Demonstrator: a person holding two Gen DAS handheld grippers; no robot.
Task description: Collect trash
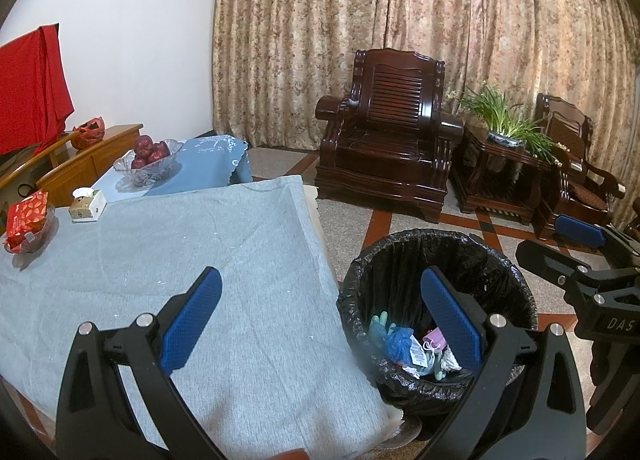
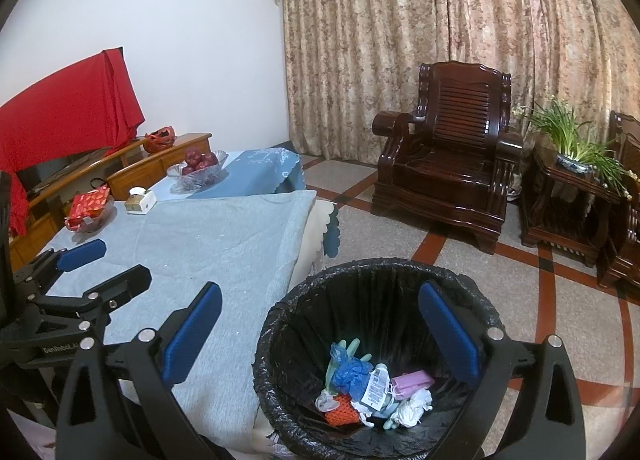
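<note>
A round bin lined with a black bag (image 1: 404,260) (image 2: 360,280) stands on the floor at the table's right edge. Inside lies trash (image 2: 372,384) (image 1: 408,348): a blue bag, pale green gloves, a pink mask, white crumpled paper, a red net. My left gripper (image 1: 320,300) is open and empty, straddling the table edge and the bin. My right gripper (image 2: 320,312) is open and empty above the bin's left rim. Each gripper also appears in the other's view, the right gripper (image 1: 576,248) and the left gripper (image 2: 104,264).
The table wears a grey cloth (image 1: 180,260) (image 2: 216,244). At its far left stand a red packet in a glass dish (image 1: 28,224), a small tissue box (image 1: 86,205) and a bowl of apples (image 1: 146,162). Dark wooden armchairs (image 1: 388,136) and a plant (image 1: 504,124) stand beyond.
</note>
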